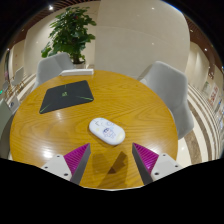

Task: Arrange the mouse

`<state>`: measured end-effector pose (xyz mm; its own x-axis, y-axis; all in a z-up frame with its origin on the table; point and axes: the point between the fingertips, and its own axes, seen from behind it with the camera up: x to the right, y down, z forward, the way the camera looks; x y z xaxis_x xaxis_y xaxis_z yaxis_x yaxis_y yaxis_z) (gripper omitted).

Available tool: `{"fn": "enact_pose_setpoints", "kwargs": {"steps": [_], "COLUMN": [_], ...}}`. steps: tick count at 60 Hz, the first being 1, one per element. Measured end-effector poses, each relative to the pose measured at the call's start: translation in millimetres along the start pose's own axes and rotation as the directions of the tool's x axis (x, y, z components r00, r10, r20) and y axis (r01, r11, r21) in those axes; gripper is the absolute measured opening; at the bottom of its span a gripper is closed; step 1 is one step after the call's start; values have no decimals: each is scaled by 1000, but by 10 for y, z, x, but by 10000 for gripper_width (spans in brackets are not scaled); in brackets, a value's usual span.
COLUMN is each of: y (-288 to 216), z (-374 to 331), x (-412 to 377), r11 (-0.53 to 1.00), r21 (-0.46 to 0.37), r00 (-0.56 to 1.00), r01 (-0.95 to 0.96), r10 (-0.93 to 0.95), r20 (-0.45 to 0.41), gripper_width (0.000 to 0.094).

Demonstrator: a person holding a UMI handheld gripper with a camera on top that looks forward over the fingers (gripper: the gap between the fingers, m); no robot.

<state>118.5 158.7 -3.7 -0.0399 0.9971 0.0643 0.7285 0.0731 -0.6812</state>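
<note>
A white computer mouse lies on the round wooden table, just ahead of my fingers and slightly left of the middle line between them. My gripper is open and empty, hovering above the table's near part. Its two pink pads stand wide apart, with bare table top and their shadow between them. Nothing is between the fingers.
A closed dark laptop lies on the table's far left. Two grey chairs stand behind the table, one at the left and one at the right. A potted green plant stands beyond, by the wall.
</note>
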Motion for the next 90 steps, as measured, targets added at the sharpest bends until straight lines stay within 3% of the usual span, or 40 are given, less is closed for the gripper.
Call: {"fn": "enact_pose_setpoints", "kwargs": {"steps": [33, 38, 44, 52, 56, 64, 78, 90], "y": [-542, -533, -574, -589, -638, -1037, -2314, -2359], "z": [771, 765, 810, 824, 812, 765, 836, 1437], "x": [50, 54, 73, 122, 184, 94, -969, -1925], "r11": [999, 999, 998, 997, 996, 995, 987, 994], "r21": [-29, -35, -33, -53, -53, -27, 115, 111], "r00": [997, 997, 998, 998, 998, 995, 983, 984], "r01": [-43, -41, -45, -57, -66, -92, -110, -22], "r10": [45, 43, 46, 58, 66, 93, 91, 2], "r20": [58, 57, 45, 19, 6, 22, 159, 177], "gripper_width": [866, 816, 479, 453, 391, 371, 370, 377]}}
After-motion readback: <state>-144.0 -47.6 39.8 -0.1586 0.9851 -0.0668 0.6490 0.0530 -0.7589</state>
